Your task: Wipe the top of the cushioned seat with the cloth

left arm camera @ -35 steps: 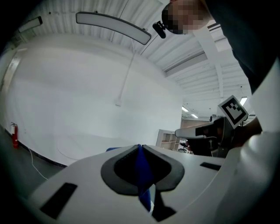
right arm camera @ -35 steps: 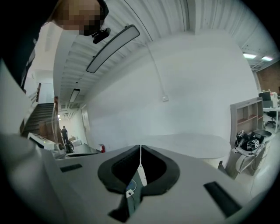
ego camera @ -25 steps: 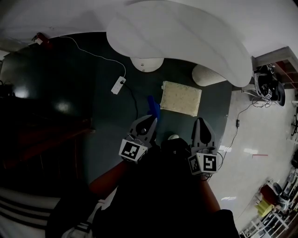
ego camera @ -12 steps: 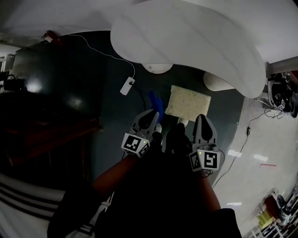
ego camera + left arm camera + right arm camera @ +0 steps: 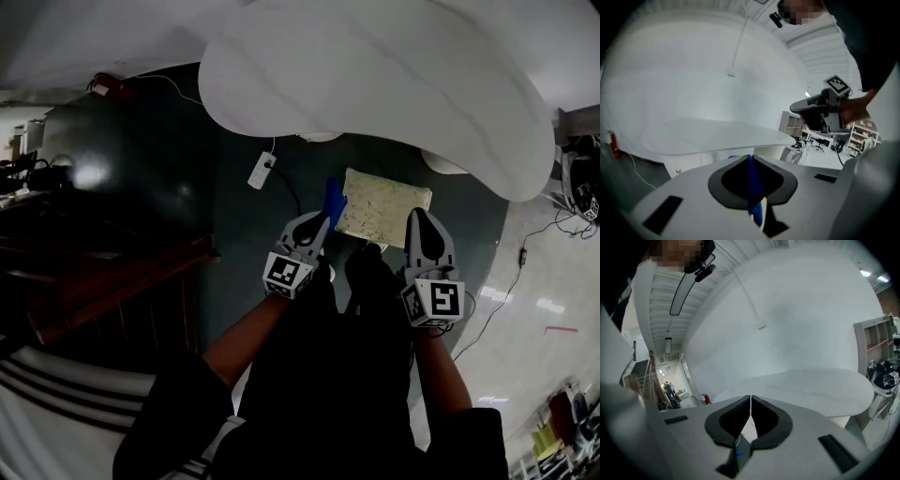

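The cushioned seat [image 5: 386, 205] is a cream square pad low on the dark floor, under the edge of a big white table [image 5: 375, 84]. My left gripper [image 5: 317, 223] hovers just left of the seat, shut on a blue cloth [image 5: 333, 200] that sticks up past its tips. In the left gripper view the cloth [image 5: 751, 183] is a thin blue strip pinched between the jaws of my left gripper [image 5: 750, 161]. My right gripper [image 5: 419, 218] hangs over the seat's near right corner. Its jaws meet with nothing between them in the right gripper view [image 5: 750, 404].
A white power strip [image 5: 262, 170] with its cable lies on the floor left of the seat. Dark wooden furniture [image 5: 112, 272] stands at the left. The table's white base [image 5: 319, 137] sits behind the seat. A cable [image 5: 511, 272] runs over the pale floor at right.
Both grippers have come forward toward the seat, which now lies right at their tips. The cloth stays pinched in the left gripper.
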Tool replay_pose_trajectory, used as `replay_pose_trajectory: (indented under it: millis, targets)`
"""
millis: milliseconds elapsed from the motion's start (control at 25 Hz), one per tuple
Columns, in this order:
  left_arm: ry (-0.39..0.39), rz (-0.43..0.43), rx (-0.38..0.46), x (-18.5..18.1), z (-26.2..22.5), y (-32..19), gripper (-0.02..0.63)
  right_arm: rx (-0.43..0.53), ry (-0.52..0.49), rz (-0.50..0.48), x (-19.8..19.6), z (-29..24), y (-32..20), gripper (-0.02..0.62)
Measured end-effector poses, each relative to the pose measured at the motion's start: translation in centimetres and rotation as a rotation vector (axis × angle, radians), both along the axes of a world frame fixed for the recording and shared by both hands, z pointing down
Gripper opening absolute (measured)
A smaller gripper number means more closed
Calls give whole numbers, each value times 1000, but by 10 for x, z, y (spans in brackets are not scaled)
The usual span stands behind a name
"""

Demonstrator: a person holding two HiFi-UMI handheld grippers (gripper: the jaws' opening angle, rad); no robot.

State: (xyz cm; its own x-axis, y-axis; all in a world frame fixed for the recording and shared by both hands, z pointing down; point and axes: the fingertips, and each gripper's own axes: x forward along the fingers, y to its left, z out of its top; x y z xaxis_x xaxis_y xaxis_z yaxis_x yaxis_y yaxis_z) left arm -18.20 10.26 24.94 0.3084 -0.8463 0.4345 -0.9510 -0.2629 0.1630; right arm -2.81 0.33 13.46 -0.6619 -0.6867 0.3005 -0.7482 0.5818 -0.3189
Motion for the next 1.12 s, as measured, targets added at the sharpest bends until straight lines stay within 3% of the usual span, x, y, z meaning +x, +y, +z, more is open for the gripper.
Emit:
replay_pose_trajectory:
  millis: [160, 440, 680, 920, 1120]
  targets:
    - [16, -65, -73, -7, 41, -10, 35, -5, 10, -38, -4, 31, -9, 37]
    - [15, -127, -121, -12, 125, -36, 35, -80, 27, -44, -20, 116, -22, 37]
    - [-16, -170, -169, -22, 212, -48, 35, -66, 66, -154, -45, 175, -19, 37]
    - [-67, -135, -192, -28, 260, -63, 35, -39, 87, -246, -53, 204, -23, 37]
    - [-97, -97, -205, -28, 296, -71, 35, -61, 80, -224, -43, 229, -43, 37]
